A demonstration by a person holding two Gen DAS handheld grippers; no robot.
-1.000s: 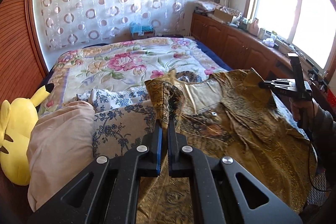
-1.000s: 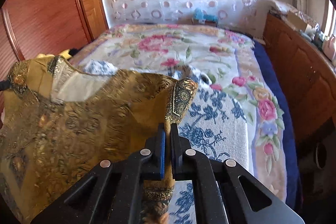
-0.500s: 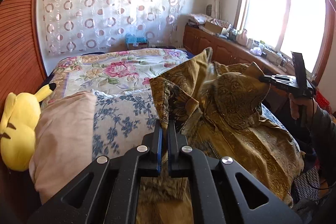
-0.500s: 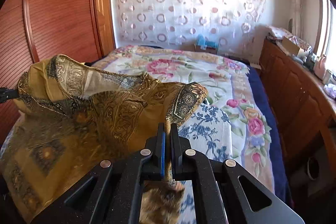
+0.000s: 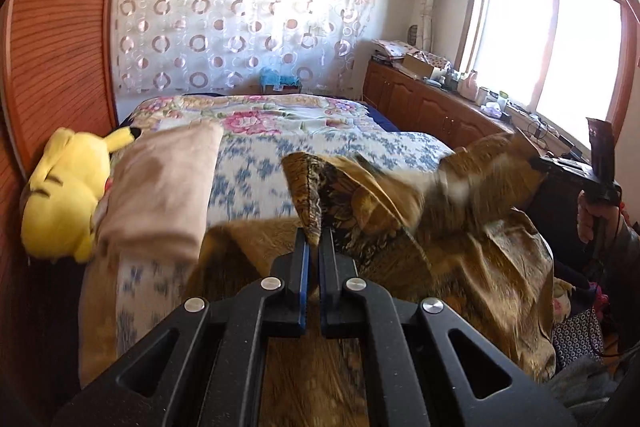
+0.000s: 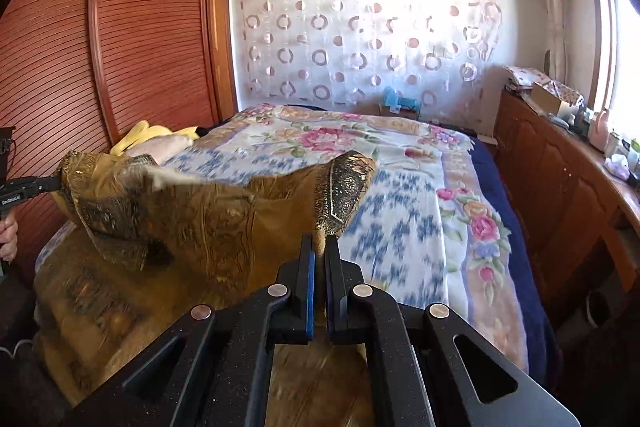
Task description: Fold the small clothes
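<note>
A gold-brown patterned garment (image 5: 472, 251) hangs between my two grippers above the near end of the bed. My left gripper (image 5: 314, 239) is shut on one dark-trimmed shoulder edge of it. My right gripper (image 6: 319, 245) is shut on the other trimmed edge (image 6: 344, 187). The garment (image 6: 192, 223) sags in the middle and its lower part drapes down over the bed's near edge. In the left wrist view the right gripper (image 5: 576, 175) shows at the far right, gripping the cloth. In the right wrist view the left gripper (image 6: 28, 187) shows at the far left.
The bed (image 6: 400, 187) has a blue-flowered cover and a pink floral quilt (image 5: 272, 119). A folded beige cloth (image 5: 160, 187) and a yellow plush toy (image 5: 64, 191) lie at its left side. A wooden wardrobe (image 6: 120, 47) stands left, a cluttered wooden cabinet (image 5: 432, 99) under the window right.
Both grippers have lifted the garment off the bed and pulled it back toward the near edge. It lay spread flat a second ago and now hangs bunched between them.
</note>
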